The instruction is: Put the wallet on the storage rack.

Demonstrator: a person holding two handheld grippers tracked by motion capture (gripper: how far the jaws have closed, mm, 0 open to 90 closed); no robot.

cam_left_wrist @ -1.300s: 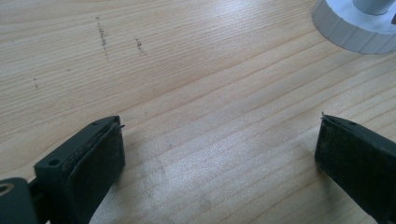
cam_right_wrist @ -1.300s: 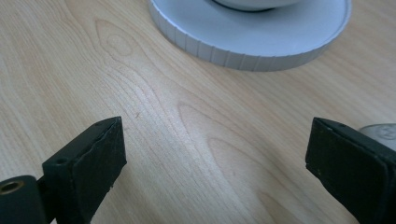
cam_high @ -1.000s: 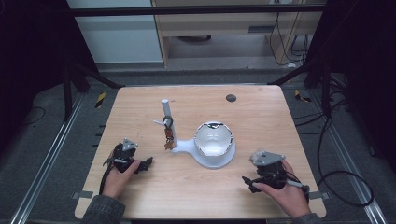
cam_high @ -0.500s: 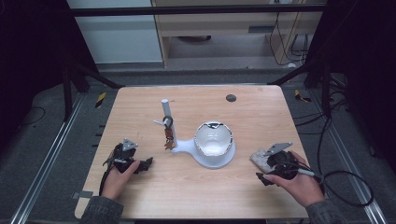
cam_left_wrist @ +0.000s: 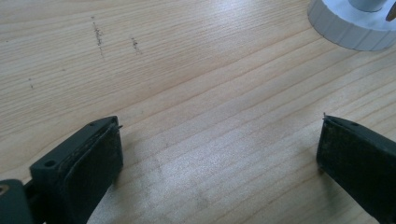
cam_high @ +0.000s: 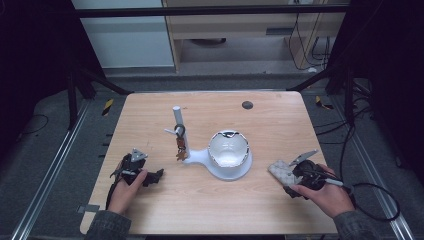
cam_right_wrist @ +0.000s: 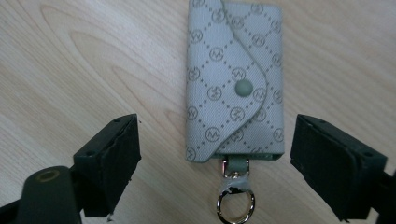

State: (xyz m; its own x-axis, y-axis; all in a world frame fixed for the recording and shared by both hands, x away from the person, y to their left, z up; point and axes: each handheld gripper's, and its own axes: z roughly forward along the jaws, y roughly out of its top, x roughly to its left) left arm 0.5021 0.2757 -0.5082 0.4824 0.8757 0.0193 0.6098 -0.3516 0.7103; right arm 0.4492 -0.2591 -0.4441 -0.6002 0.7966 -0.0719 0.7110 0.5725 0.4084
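In the right gripper view the grey key pouch (cam_right_wrist: 234, 84) lies on the table (cam_right_wrist: 70, 60) at upper centre, its long axis running away from the spread, just-closing right claw (cam_right_wrist: 236, 163), untouched.

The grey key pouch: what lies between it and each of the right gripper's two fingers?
In the right gripper view, the grey key pouch lies between the fingers of the right gripper, and bare table shows on each side. The fingers have just been closing.

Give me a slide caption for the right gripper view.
Open right gripper jaws flank a grey patterned key pouch, its ring toward the camera, on the wooden table.
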